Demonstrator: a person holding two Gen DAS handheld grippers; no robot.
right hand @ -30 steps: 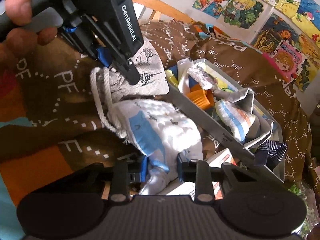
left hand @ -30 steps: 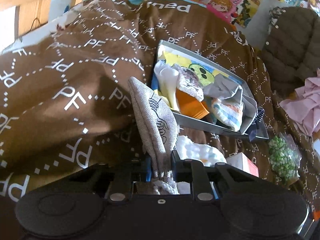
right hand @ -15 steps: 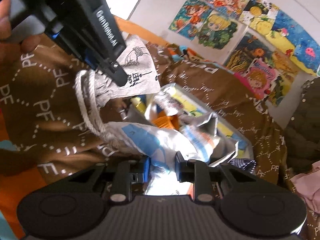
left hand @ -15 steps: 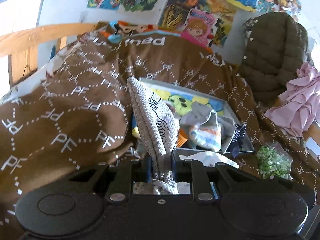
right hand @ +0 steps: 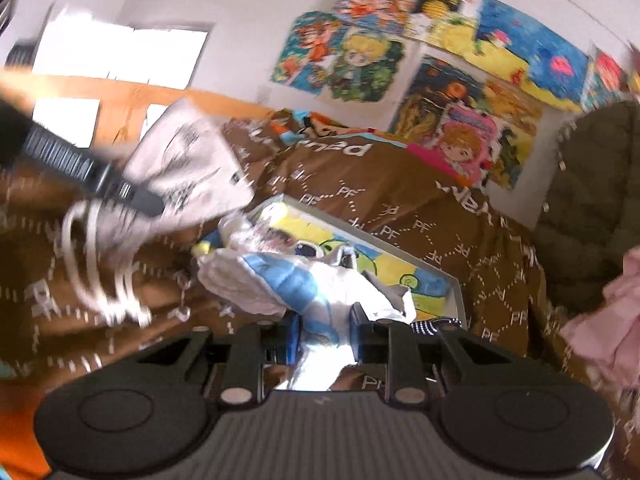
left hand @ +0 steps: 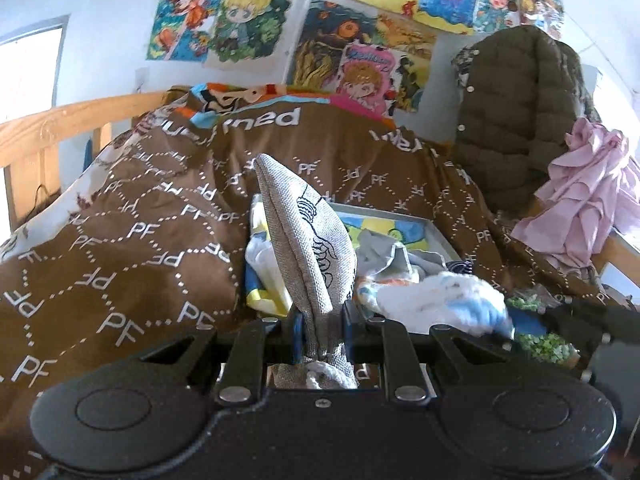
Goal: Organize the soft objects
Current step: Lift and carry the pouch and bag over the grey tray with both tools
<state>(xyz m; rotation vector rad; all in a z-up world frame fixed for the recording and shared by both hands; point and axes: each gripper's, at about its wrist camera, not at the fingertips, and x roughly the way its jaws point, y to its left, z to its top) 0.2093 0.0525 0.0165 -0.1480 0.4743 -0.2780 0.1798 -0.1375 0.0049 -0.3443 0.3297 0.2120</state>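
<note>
The left gripper [left hand: 320, 330] pinches a grey drawstring pouch [left hand: 308, 240] and the right gripper [right hand: 325, 338] pinches a white-and-blue cloth [right hand: 304, 284], both held clear above the tray [right hand: 454, 294], presumably for sorting.

The left tongs [left hand: 320, 316], a black two-finger tool with blue-edged pads, point slightly downward with the jaws drawn close and pressing from both sides on the gathered neck of a grey woven drawstring pouch [left hand: 308, 248] that stands up between them. The right tongs [right hand: 325, 330], of the same black make, also tilt a little below level and pinch a white cloth with a light-blue print [right hand: 296, 284]. In the right wrist view the left tongs appear blurred at upper left.
</note>
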